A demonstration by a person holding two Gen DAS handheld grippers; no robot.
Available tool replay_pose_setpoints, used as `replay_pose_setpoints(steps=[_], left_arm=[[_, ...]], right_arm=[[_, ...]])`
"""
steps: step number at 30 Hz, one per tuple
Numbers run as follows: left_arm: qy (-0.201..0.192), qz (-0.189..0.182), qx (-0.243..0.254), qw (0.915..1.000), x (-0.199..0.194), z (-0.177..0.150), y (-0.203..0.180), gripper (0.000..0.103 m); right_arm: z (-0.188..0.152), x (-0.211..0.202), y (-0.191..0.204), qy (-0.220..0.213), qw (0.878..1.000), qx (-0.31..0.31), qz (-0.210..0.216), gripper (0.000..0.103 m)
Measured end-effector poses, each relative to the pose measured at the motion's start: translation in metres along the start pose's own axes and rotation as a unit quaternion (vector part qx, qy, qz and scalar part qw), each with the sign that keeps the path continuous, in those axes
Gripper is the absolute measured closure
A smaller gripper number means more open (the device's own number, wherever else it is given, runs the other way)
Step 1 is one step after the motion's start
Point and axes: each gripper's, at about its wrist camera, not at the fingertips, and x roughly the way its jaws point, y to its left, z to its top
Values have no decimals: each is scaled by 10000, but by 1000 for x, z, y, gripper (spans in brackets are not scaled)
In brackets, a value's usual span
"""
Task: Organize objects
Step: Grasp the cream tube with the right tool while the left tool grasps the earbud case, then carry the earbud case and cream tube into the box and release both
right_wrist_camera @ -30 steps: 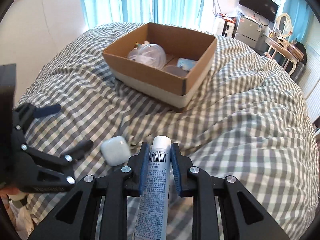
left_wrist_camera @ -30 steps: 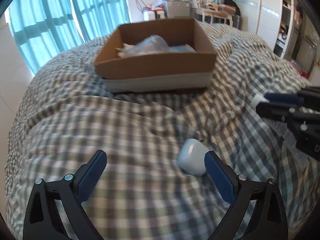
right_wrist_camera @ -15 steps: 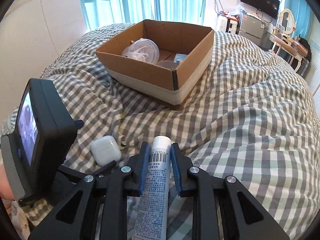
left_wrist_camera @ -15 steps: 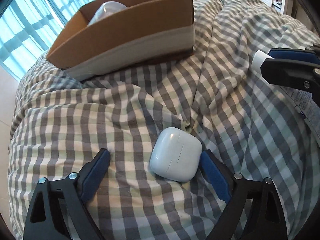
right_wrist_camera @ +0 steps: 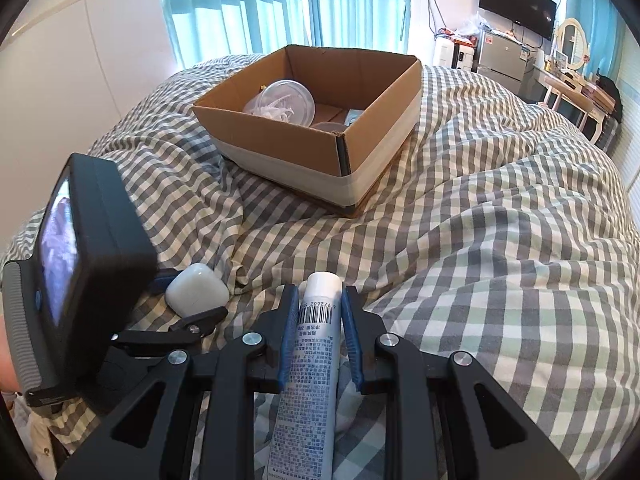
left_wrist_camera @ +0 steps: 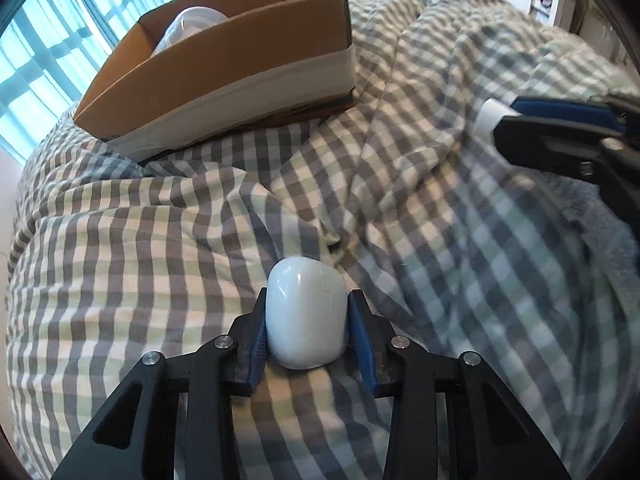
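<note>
Left wrist view: low, close over the checked duvet [left_wrist_camera: 160, 264], facing the cardboard box [left_wrist_camera: 224, 76]. Right wrist view: higher, further back, facing the same cardboard box [right_wrist_camera: 320, 160]. Both share the duvet, the box and the earbud case [left_wrist_camera: 306, 312].

Bed: a quilt [right_wrist_camera: 500, 240] covers it; everything below lies on or over the quilt.
Box [right_wrist_camera: 320, 152]: on the quilt, ahead of both grippers.
In the box: a tub [right_wrist_camera: 286, 98] at its left side, a small lid [right_wrist_camera: 326, 126] just right of it.
Case [left_wrist_camera: 306, 312]: between the left gripper's [left_wrist_camera: 307, 334] pads, touching both, low over the quilt.
Tube [right_wrist_camera: 312, 360]: between the right gripper's [right_wrist_camera: 319, 322] pads, cap pointing toward the box.
Grippers: side by side, left of right, near each other.
Behind the bed: curtains [right_wrist_camera: 280, 4], with a TV [right_wrist_camera: 518, 2] to their right.
</note>
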Motion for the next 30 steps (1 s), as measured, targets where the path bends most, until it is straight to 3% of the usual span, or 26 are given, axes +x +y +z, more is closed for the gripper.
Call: replay_pose_setpoints(steps=[4, 12, 17, 23, 26, 30], left_arm=[[-173, -330, -263, 9990, -19, -9, 5, 66], [-629, -432, -437, 9961, -59, -18, 16, 66], [-1056, -405, -597, 9918, -91, -3, 40, 66], [-1546, -120, -616, 9860, -121, 29, 71, 66], [-1761, -85, -715, 9817, -135, 50, 90, 66], [-2043, 244, -756, 9757, -148, 91, 117, 66]], right_arm=[[-2, -6, 1, -43, 10000, 0, -68, 81], [-5, -28, 7, -211, 9995, -30, -222, 81], [2, -46, 13, -389, 9990, -62, -197, 81], [38, -69, 18, -723, 9970, -272, -96, 81], [69, -78, 18, -917, 9951, -379, -23, 81], [117, -81, 18, -1206, 9912, -532, -108, 81]])
